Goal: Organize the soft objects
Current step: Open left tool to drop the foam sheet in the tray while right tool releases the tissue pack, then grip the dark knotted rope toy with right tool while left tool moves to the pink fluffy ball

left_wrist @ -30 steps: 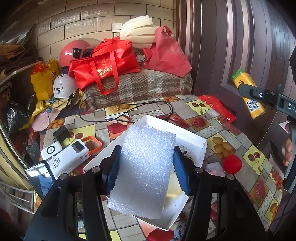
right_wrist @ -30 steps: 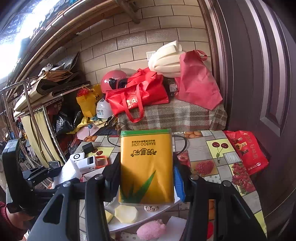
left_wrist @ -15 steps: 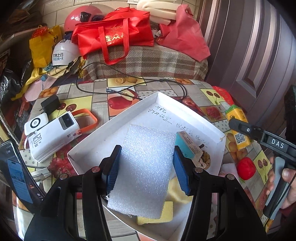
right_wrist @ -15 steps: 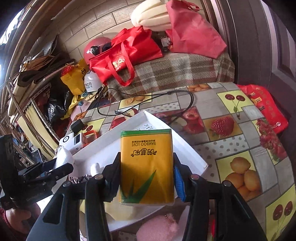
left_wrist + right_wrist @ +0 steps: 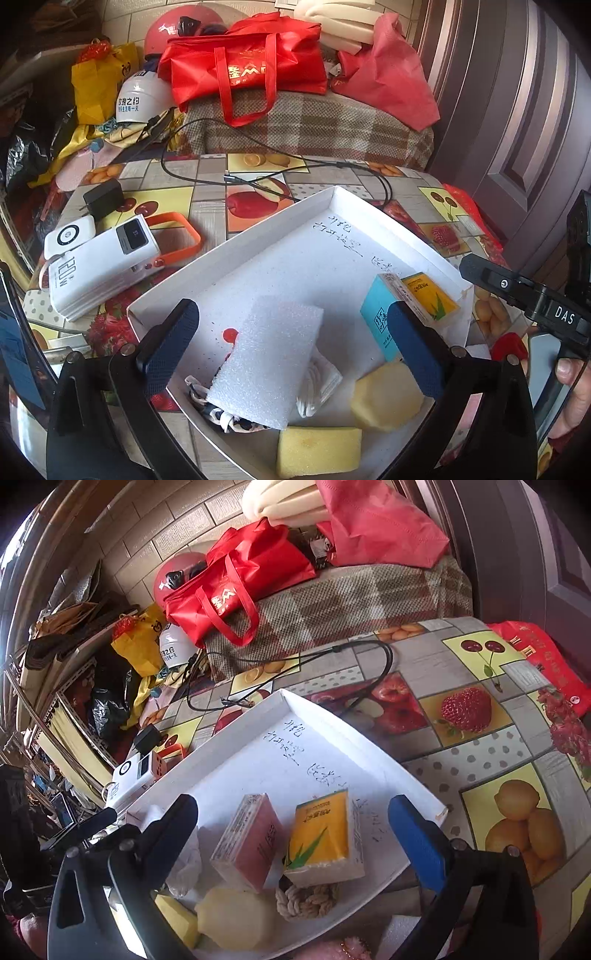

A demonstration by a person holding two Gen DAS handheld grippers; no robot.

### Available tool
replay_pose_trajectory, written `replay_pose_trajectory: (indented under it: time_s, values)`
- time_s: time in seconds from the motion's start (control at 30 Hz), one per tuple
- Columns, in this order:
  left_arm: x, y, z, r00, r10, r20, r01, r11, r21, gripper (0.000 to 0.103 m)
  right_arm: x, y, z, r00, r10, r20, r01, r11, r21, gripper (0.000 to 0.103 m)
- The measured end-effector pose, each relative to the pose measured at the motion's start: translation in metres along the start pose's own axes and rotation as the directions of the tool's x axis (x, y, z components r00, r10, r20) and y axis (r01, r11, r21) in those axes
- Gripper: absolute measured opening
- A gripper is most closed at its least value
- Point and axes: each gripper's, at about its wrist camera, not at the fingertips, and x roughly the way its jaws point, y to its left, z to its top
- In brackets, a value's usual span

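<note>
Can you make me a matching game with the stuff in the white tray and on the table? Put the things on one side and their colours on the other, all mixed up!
Things:
1. foam sheet
2. tissue pack
3. power bank strap
4. sponge block

Colours:
A. orange
B. plain yellow
C. white
D. yellow with a green leaf

Right pairs: 1-C, 2-D, 3-A, 4-B
</note>
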Motion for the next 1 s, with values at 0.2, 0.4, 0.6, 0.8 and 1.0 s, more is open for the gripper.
replay_pose_trajectory:
  time_s: [0.2, 0.4, 0.6, 0.8, 1.0]
  values:
    - [-0.016, -0.004, 0.002, 0.999, -0.008, 0.036, 0.008, 1.0, 0.018, 0.103, -0.026, 0.003, 0.002, 0.999, 0.001, 0.049, -0.001, 1.0, 0.004, 0.103]
    - [-0.052, 0.001, 0.002, 0.995, -0.012, 0.1, 0.012, 1.0, 0.001, 0.103, -0.064, 0.015, -0.017, 0.997, 0.039, 0.071, -0.035, 0.998, -0.052, 0.103]
    - [-0.079, 0.011, -0.031, 0.997, -0.005, 0.078, 0.006, 1.0, -0.006, 0.103, -0.074, 0.052, -0.083, 0.981, 0.165, -0.097, -0.185, 0.947, -0.263, 0.103]
    - [-0.083, 0.021, -0.073, 1.0, 0.023, -0.004, -0.023, 0.999, -0.036, 0.103, -0.046, 0.098, -0.158, 0.965, 0.061, -0.257, -0.191, 0.832, -0.521, 0.103]
    - [-0.092, 0.026, -0.1, 0.998, 0.047, -0.05, -0.049, 0.998, -0.041, 0.103, -0.013, 0.108, -0.168, 0.955, -0.003, -0.297, -0.159, 0.839, -0.52, 0.101]
